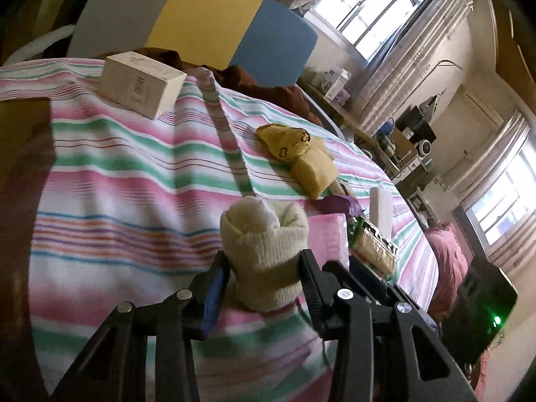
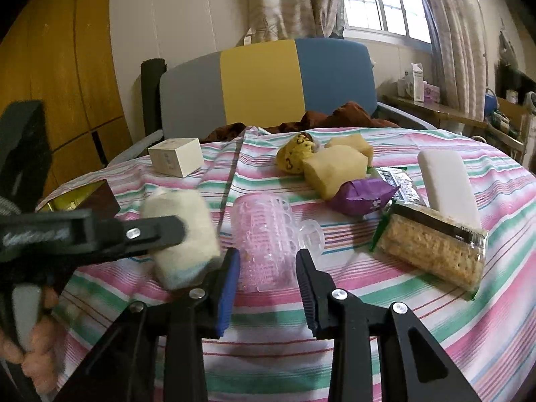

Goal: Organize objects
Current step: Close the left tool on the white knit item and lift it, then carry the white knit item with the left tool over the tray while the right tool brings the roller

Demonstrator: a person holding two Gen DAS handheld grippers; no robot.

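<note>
Left tongs (image 1: 264,264) are clamped on the rolled sock (image 1: 264,244): both pads press into its lower half, the cuff end sticks out past the tips. The right view confirms it: one finger lies across the roll, which looks just clear of the striped cloth (image 1: 110,181), though I can't be sure.

Right tongs (image 2: 268,268) hold nothing. The jaws stand a narrow gap apart, and the clear pink cup (image 2: 264,231) lies on its side just ahead of the tips, not pinched.

My read of the step: carry the sock to wherever it's being sorted. Advice:
- The grip is low on a soft roll, so keep the squeeze steady or it'll unroll or slip out.
- Lift straight before moving sideways. The pink cup sits just beside the sock on the right-tong side and tips easily.
- Keep the right tongs parked until the left clears.

Further out: cracker pack (image 2: 432,251), purple wrapper (image 2: 361,197), white bar (image 2: 449,184), yellow sponges (image 2: 335,171), white box (image 2: 176,160) near the far edge, dark box (image 2: 83,197) at left.
</note>
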